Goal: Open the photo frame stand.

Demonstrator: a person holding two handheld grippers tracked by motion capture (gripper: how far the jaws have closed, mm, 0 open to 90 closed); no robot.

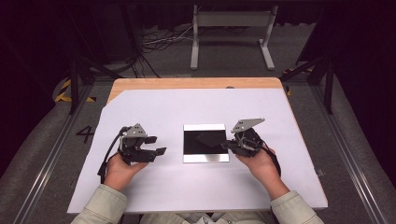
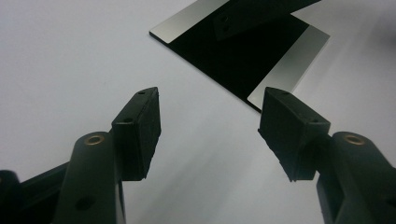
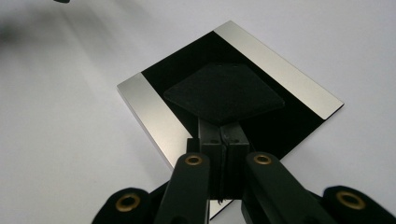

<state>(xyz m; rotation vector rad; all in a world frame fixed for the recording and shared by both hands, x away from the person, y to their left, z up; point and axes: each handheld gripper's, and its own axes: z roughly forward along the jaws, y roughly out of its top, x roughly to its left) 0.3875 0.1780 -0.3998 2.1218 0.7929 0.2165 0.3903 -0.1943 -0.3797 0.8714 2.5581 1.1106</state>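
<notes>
Your right gripper is clamped on the corner of a dark cloth lying on the mirror at mid-desk, while your left gripper rests with fingers apart just left of it.

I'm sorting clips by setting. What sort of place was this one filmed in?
Probably a lab or recording bay rather than a home: a wooden table covered with a white sheet stands between floor rails, with loose cables on the floor behind and yellow-black hazard tape at the left.
</notes>
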